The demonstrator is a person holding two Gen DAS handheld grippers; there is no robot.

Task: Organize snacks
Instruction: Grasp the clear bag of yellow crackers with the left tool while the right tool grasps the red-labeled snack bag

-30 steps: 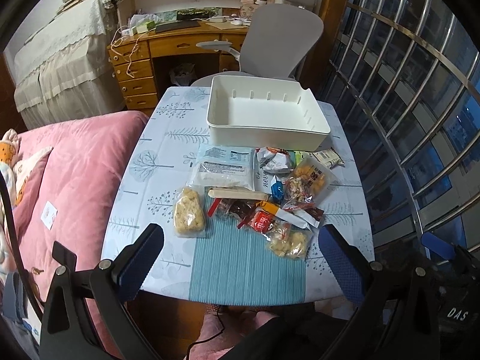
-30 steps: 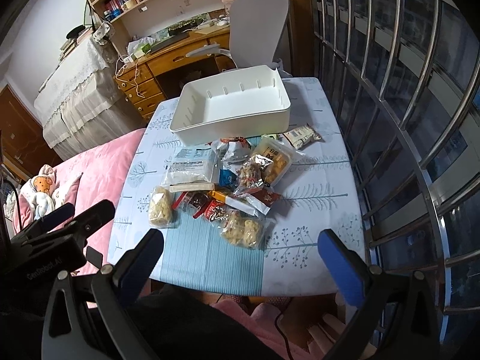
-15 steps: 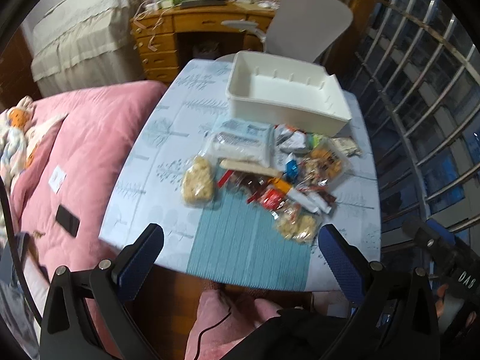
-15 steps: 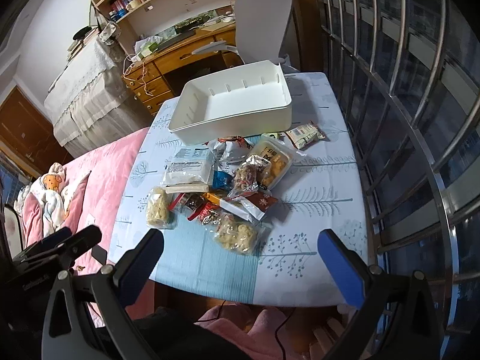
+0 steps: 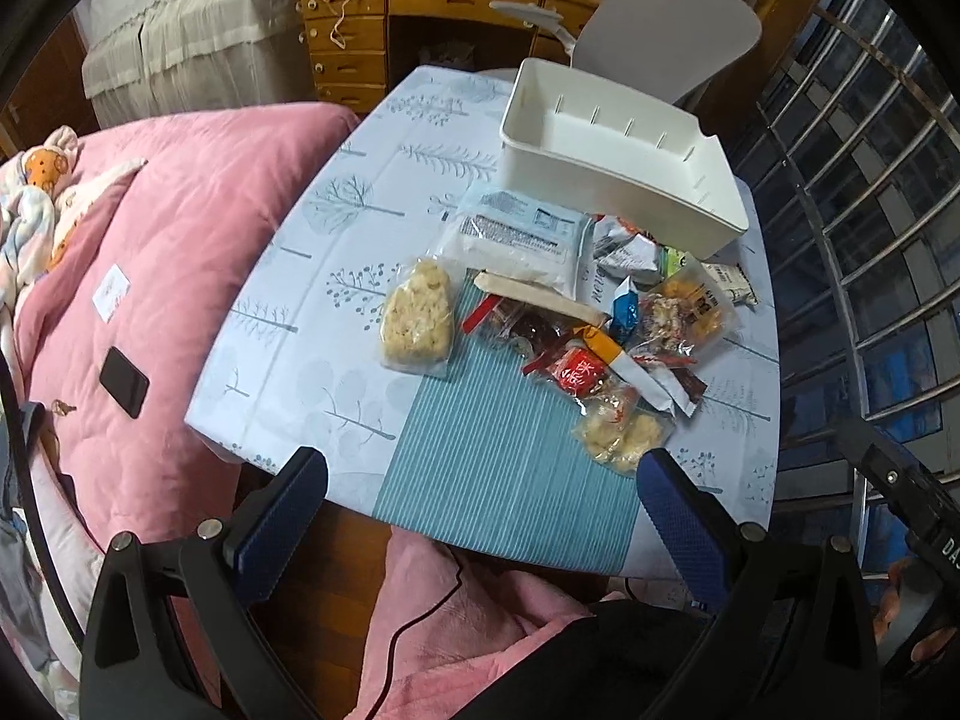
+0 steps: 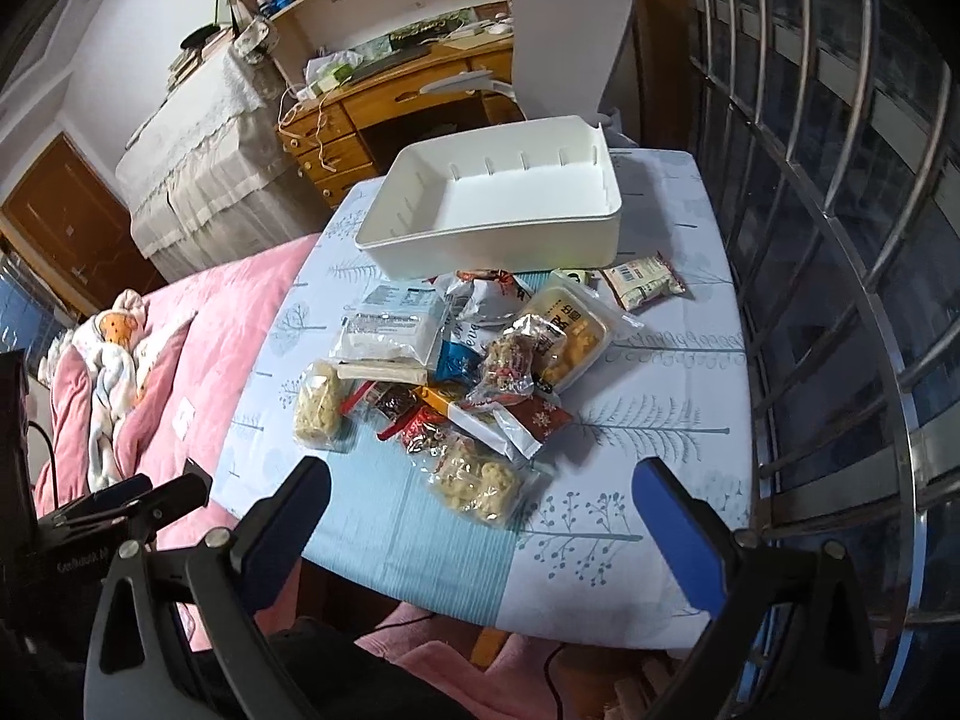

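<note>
A pile of snack packets [image 5: 570, 312] [image 6: 474, 360] lies in the middle of a small table. An empty white bin [image 5: 618, 150] [image 6: 510, 210] stands behind the pile at the table's far end. A clear bag of pale puffed snack [image 5: 417, 318] [image 6: 318, 402] lies at the pile's left. A bag of yellow cookies [image 5: 624, 432] [image 6: 477, 480] lies nearest me. My left gripper [image 5: 480, 516] and right gripper [image 6: 480, 522] are both open and empty, held above the table's near edge.
The table [image 5: 300, 312] carries a tree-print cloth. A pink bed [image 5: 150, 228] with a black phone [image 5: 123, 381] is at the left. A grey chair [image 5: 666, 30] and wooden desk [image 5: 432, 0] stand behind. Metal window bars [image 6: 840, 240] run along the right.
The left gripper has pulled back and swung left, so the table sits further right and the bed fills more of its view. The right gripper has risen slightly. Both stay open.
</note>
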